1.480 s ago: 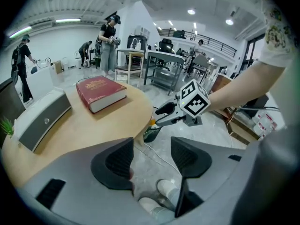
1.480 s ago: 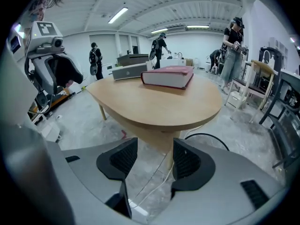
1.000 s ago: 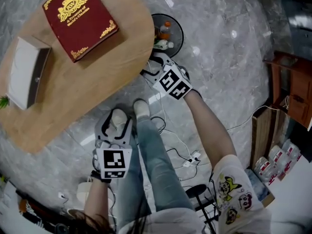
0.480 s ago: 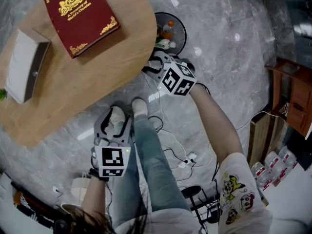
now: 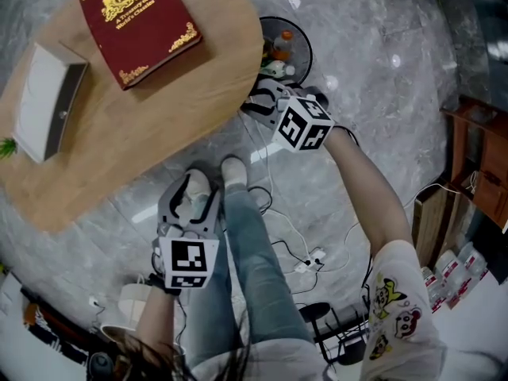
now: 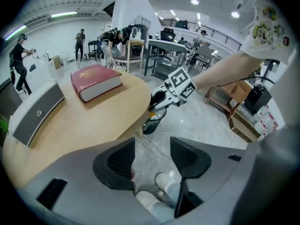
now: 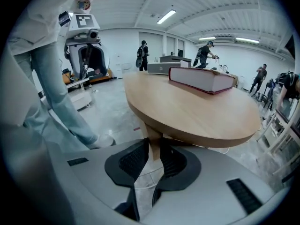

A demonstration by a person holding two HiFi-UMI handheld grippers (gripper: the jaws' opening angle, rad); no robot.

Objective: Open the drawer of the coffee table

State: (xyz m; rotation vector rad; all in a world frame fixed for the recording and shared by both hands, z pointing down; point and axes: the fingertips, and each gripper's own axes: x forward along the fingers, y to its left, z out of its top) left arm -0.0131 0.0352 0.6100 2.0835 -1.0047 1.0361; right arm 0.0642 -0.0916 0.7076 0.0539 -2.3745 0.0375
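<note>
Right gripper [image 7: 153,148] is reaching in under the edge of the round coffee table [image 5: 143,133], and its jaws have just been closing; they're now pinching a pale wooden piece [image 7: 153,139] hanging just below the tabletop. Can't tell if that's a drawer pull or a leg, and the drawer itself isn't showing clearly. Left gripper [image 6: 152,156] is hovering over the floor beside the table, jaws spread and gripping nothing, with the person's shoes [image 6: 165,183] showing between them. A red book [image 5: 139,22] is lying on top
</note>
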